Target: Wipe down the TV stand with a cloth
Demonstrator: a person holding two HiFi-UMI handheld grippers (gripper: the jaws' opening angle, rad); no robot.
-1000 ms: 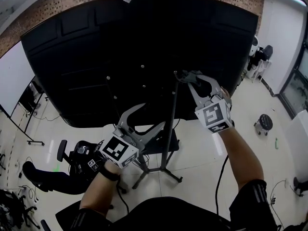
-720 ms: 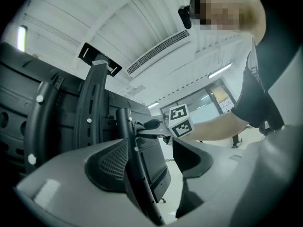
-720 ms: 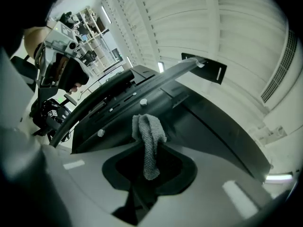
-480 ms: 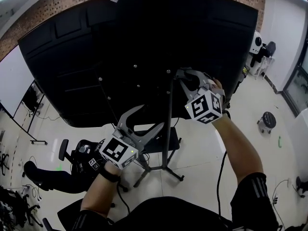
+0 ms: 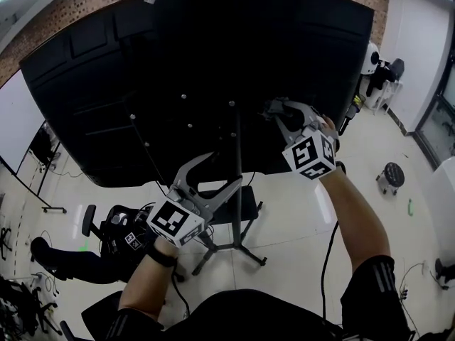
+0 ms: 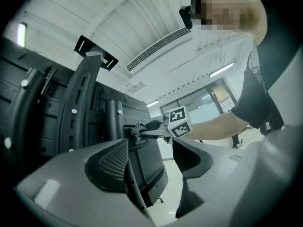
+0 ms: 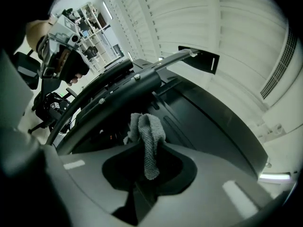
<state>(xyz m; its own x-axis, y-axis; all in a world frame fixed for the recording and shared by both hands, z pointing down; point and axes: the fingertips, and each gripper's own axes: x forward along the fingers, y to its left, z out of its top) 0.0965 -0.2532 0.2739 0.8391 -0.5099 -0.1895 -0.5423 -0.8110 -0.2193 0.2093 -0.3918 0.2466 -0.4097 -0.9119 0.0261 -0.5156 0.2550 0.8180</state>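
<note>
Head view: the left gripper (image 5: 213,174) hangs low beside the TV stand's pole (image 5: 237,222). The right gripper (image 5: 279,112) is raised against the black back of the TV (image 5: 178,55).

Left gripper view: its jaws stand apart with nothing between them.

Right gripper view: the jaws are clamped on a grey cloth (image 7: 147,138). The cloth hangs by the stand's upper bar (image 7: 142,79), perhaps touching it.

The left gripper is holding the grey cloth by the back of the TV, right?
No, the right gripper is holding the grey cloth by the back of the TV; the right gripper view shows it pinched there. The left gripper is open.
</note>
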